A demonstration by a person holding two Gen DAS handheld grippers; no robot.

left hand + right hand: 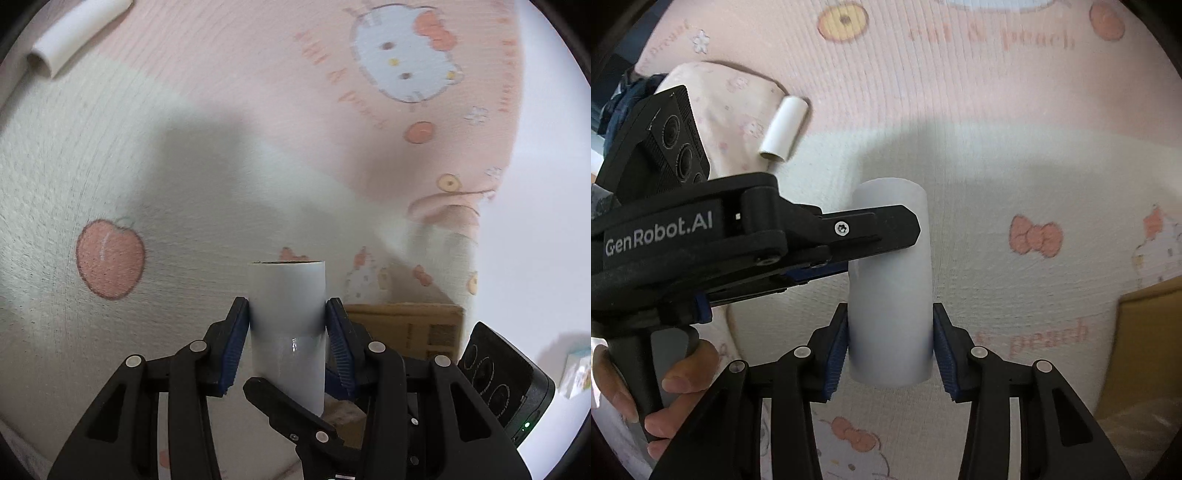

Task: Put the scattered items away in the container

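A white roll point(288, 332) is held between the blue pads of my left gripper point(288, 314), above a pink and white cartoon blanket. The same roll point(892, 295) shows in the right wrist view, where my right gripper point(890, 328) also closes on its near end and the left gripper point(879, 225) reaches across its far part from the left. A second white tube point(74, 33) lies on the blanket at the far left; it also shows in the right wrist view point(783, 129). A cardboard box point(406, 325) sits behind the left gripper to the right, and at the right edge of the right wrist view point(1145, 350).
The cartoon blanket point(184, 166) covers the bed. A pink pillow point(727, 107) lies at the upper left next to the second tube. The right gripper's camera block point(498, 384) is close at the lower right. A small box point(576, 373) stands on the floor at far right.
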